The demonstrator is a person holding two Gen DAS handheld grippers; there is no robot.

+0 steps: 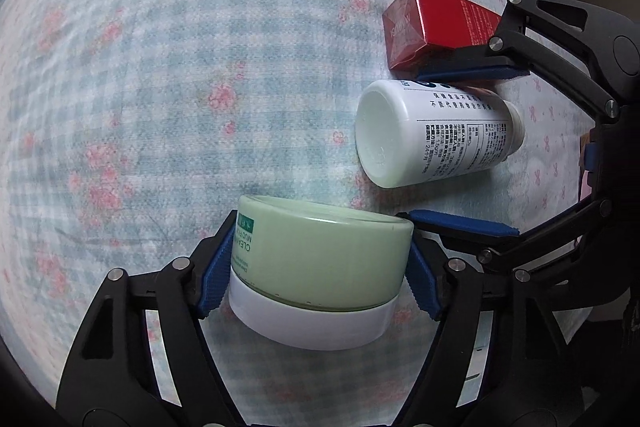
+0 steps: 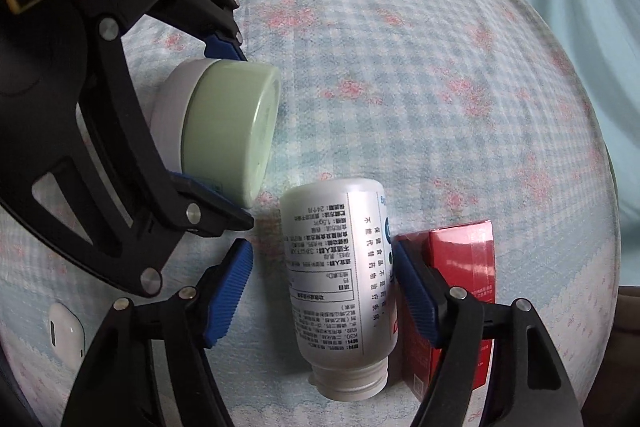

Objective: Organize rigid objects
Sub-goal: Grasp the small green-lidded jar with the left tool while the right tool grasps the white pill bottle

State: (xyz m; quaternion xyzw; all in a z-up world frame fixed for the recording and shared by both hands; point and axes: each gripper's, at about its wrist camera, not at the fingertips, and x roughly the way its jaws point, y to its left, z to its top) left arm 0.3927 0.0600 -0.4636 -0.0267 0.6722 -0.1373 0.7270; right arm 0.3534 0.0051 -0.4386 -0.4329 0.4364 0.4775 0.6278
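1. Surface: a bed sheet (image 1: 200, 67), blue-white check with pink flowers. Everything lies on it.
2. Left gripper (image 1: 318, 269): points steeply down, jaws clamped on the green jar (image 1: 324, 251). Both blue pads (image 1: 216, 275) sit flush against the jar's sides.
3. Green jar: pale green body, white lid (image 1: 312, 323), lying on its side with the base facing away from the left wrist camera. Green print on the label, partly readable. The right wrist view shows the same jar (image 2: 228, 131) between the left gripper's two pads.
4. Right gripper (image 2: 324, 291): also points steeply down, jaws straddling the white bottle (image 2: 336, 275). The right pad (image 2: 416, 299) is wedged between bottle and red box (image 2: 464, 267) and touches the bottle. The left pad (image 2: 230, 291) shows a sliver of sheet between it and the bottle, so jaws apart, no grip.
5. White bottle: on its side, printed label, threaded neck (image 2: 352, 379) with no cap, neck towards the right wrist camera. In the left wrist view the bottle (image 1: 432, 135) lies just beyond the jar, flat base towards that camera.
6. Red box: glossy carton, just beside the bottle on its far side from the jar; contact between them is hidden by the pad.
7. Small white earbud-style case (image 2: 66, 335) on the sheet at the lower left of the right wrist view, well apart from the rest.
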